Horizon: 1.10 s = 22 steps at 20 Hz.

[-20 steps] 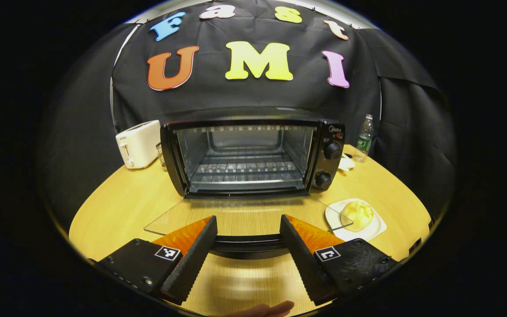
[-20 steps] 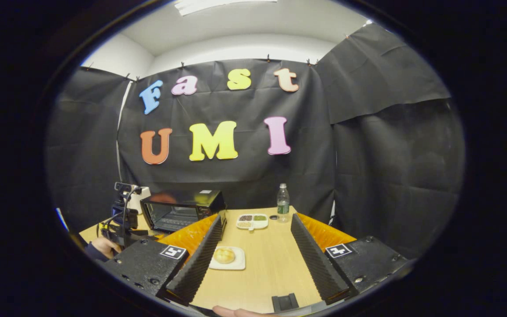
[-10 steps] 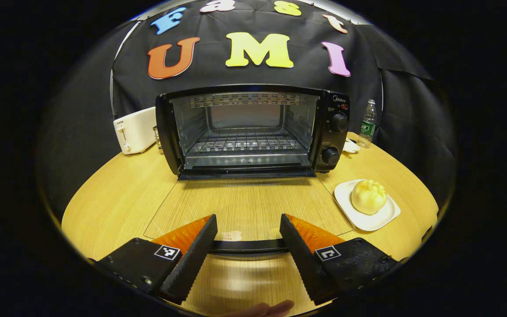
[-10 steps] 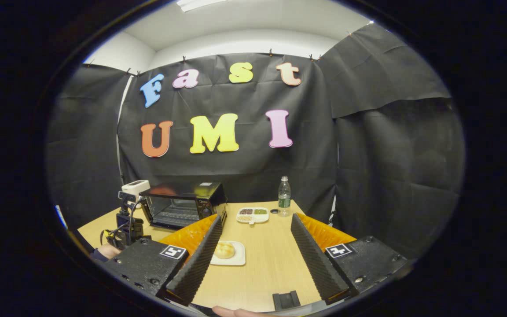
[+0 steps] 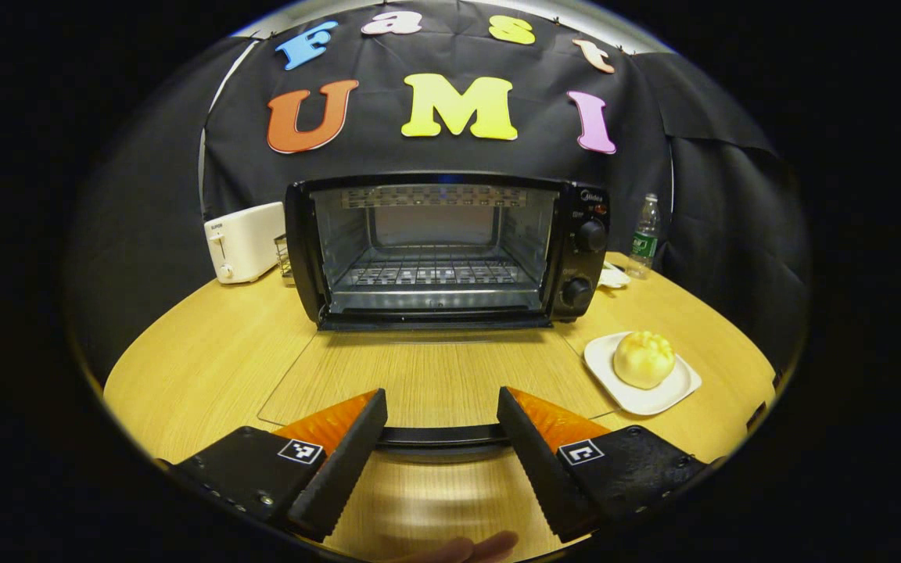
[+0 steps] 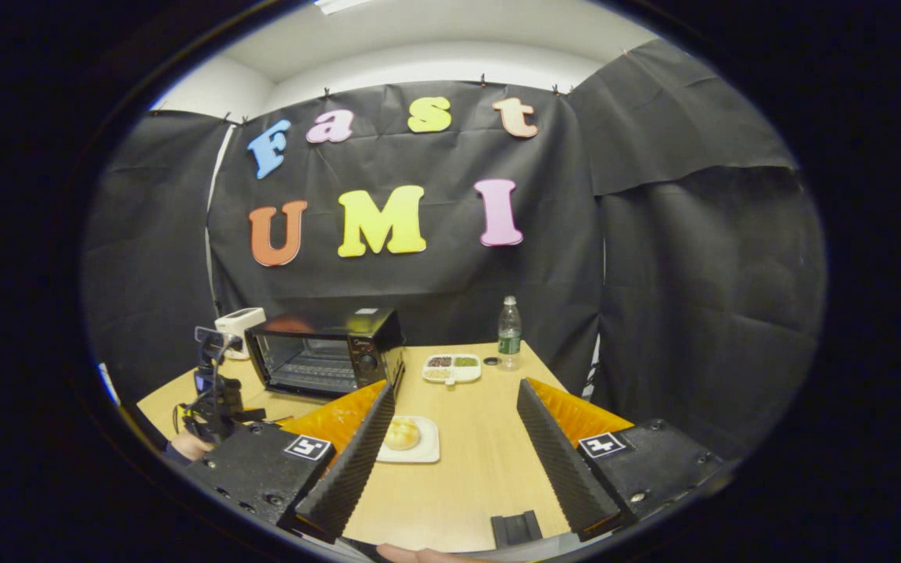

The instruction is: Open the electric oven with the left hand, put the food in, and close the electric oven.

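Oven [image 5: 450, 250] door [image 5: 435, 383] down flat on table [image 5: 208, 367], cavity open for loading; my left hand-held gripper [image 5: 441, 426] spread astride door handle, not pinching; bun [image 5: 643, 359] on plate [image 5: 673, 391] right of oven; right hand-held gripper [image 6: 454, 438] spread, empty, aimed toward bun.

Bench [image 5: 208, 367]: pale yellow wood, fine straight grain. Oven [image 5: 450, 250]: black casing, silvery grey inside with a checkered rack, clear glass door [image 5: 427, 383] edged black; toaster [image 5: 243, 241] white. Bun [image 5: 643, 358] pale yellow on a white plate [image 5: 673, 387]; bottle [image 5: 642, 236] clear, green label.
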Motion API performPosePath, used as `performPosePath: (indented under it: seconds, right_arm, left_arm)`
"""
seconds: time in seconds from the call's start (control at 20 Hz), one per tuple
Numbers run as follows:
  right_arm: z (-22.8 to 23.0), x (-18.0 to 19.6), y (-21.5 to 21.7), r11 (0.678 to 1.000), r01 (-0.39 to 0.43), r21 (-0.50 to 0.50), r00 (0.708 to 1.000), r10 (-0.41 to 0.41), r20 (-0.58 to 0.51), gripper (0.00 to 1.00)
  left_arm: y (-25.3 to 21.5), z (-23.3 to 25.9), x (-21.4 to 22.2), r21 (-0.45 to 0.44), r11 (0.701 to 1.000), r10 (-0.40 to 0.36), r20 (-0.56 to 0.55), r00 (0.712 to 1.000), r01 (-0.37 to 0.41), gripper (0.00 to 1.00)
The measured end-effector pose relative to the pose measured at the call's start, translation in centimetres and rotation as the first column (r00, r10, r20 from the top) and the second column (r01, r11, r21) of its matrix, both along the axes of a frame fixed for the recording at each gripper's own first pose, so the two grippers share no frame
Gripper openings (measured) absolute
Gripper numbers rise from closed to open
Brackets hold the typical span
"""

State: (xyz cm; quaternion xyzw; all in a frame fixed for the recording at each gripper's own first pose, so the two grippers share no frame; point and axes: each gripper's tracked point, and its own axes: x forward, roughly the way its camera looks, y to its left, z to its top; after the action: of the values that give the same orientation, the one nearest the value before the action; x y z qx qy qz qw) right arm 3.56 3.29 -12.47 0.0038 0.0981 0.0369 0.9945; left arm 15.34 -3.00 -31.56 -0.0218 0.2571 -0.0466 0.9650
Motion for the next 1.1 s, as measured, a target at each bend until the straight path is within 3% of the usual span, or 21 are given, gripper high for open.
performPosePath:
  seconds: [0.45, 0.85, 1.1]
  right_arm:
    - [-2.7, 1.7, 2.1, 1.0, -0.011, 0.002, 0.999, 0.011, -0.052, 0.97]
    - [-6.2, 6.4, 4.5, 0.999, -0.024, 0.038, 0.999, 0.025, -0.042, 0.97]
    - [-11.1, 10.3, 6.5, 0.998, -0.04, 0.047, 0.992, 0.045, -0.116, 0.96]
  left_arm:
    - [2.4, 13.0, -4.4, -0.012, 0.999, 0.035, 0.262, 0.964, -0.033, 0.93]
    - [4.8, 20.3, -10.3, -0.007, 0.997, 0.079, 0.376, 0.923, -0.082, 0.93]
    - [6.4, 24.5, -13.5, -0.002, 0.994, 0.097, 0.448, 0.889, -0.108, 0.93]
